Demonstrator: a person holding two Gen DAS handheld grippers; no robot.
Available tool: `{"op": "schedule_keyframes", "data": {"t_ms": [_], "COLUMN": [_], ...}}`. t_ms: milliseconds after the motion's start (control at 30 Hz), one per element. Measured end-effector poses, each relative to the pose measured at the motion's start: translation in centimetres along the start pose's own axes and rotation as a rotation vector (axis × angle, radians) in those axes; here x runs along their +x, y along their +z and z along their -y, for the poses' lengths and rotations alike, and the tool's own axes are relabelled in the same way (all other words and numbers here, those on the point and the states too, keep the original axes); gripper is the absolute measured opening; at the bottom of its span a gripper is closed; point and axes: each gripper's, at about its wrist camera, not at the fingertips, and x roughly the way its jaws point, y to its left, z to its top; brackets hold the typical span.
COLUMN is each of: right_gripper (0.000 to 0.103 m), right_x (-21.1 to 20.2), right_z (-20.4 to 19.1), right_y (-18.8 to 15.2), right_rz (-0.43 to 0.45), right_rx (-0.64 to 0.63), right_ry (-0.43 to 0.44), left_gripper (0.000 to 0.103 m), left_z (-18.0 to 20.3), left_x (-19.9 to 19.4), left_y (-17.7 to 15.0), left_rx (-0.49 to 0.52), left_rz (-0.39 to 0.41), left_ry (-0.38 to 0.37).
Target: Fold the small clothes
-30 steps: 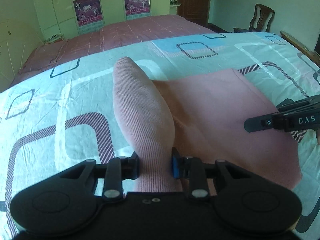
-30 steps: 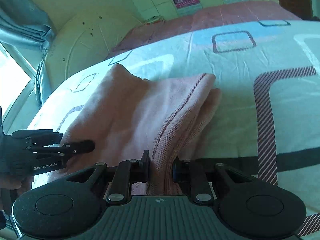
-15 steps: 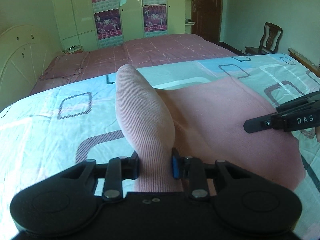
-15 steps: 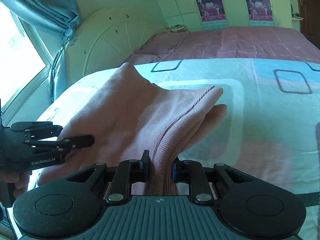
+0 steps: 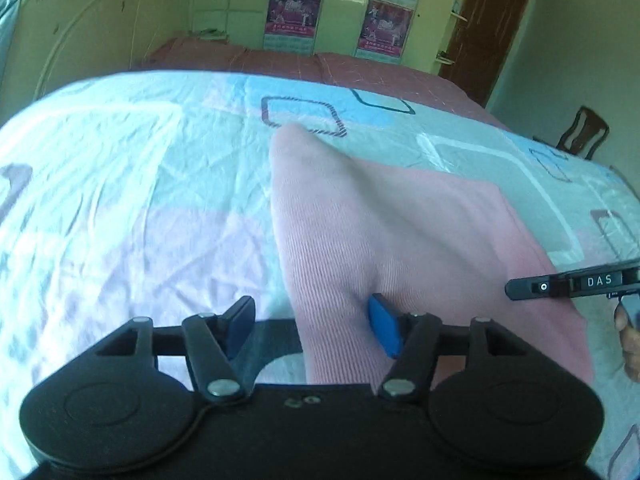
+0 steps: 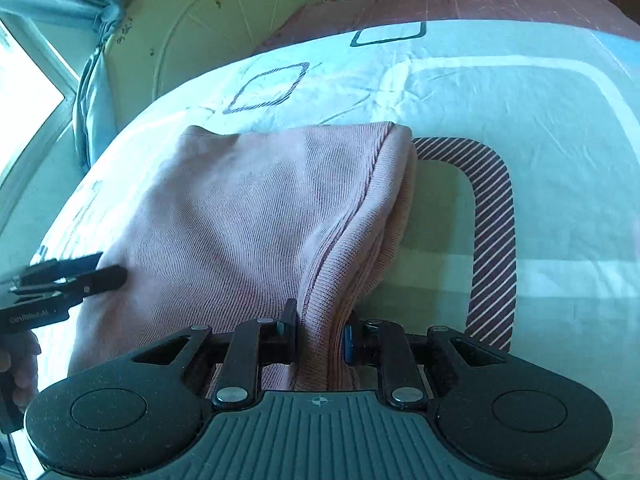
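While left gripper point(image 5: 312, 330) jaws gape, right gripper point(image 6: 320, 336) jaws pinch pink garment point(image 6: 248, 216)

Right tongs point(image 6: 320, 336) pinch pink garment's point(image 6: 248, 216) ribbed edge — left tongs point(image 6: 100, 276) alongside, on bedsheet point(image 6: 500, 100).

Yellow-green walls, posters point(image 5: 295, 10), a brown door point(image 5: 486, 32), a wooden chair point(image 5: 585, 132); daylight from a curtained window point(image 6: 28, 96).

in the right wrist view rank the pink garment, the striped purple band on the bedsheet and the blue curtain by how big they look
1. pink garment, largest by far.
2. and 3. striped purple band and blue curtain: too alike to rank, and the curtain is farther off.
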Motion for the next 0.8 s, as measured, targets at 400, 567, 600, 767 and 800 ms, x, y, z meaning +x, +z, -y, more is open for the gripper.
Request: {"op": "schedule_keyframes", "data": {"t_ms": [400,567,600,767,800], "right_gripper": [0.04,0.038,0.035,0.026,0.026], "right_x": [-3.8,-8.7,-9.0,-7.2,-6.7], "right_z": [-1.5,-0.7,-0.5,-0.4,-0.2], "right_y": [0.1,-2.7,-3.6,-6.8,-7.2], "right_rz": [0.076,0.083,0.067,-0.026,-0.031], "right_rx": [-0.047,0.009,0.021,0.071,0.09], "right_ry": [-0.086,0.049,0.062,0.082,0.096], "left_gripper": [0.042,0.036,0.035,0.033,0.033], "left_z": [-0.8,-0.7,-0.6,-0.4,-0.4], "left_x": [-3.1,-6.0,-5.8,-4.0,-3.9], "left_y": [-1.2,-4.4,-5.0,-6.9,-6.8], "left_rx": [-0.049,-0.102,-0.097,-0.113,-0.114], "left_rz": [0.061,0.068,0.046,-0.022,-0.022], "left_ry": [-0.022,-0.057,-0.052,-0.044,-0.04]}}
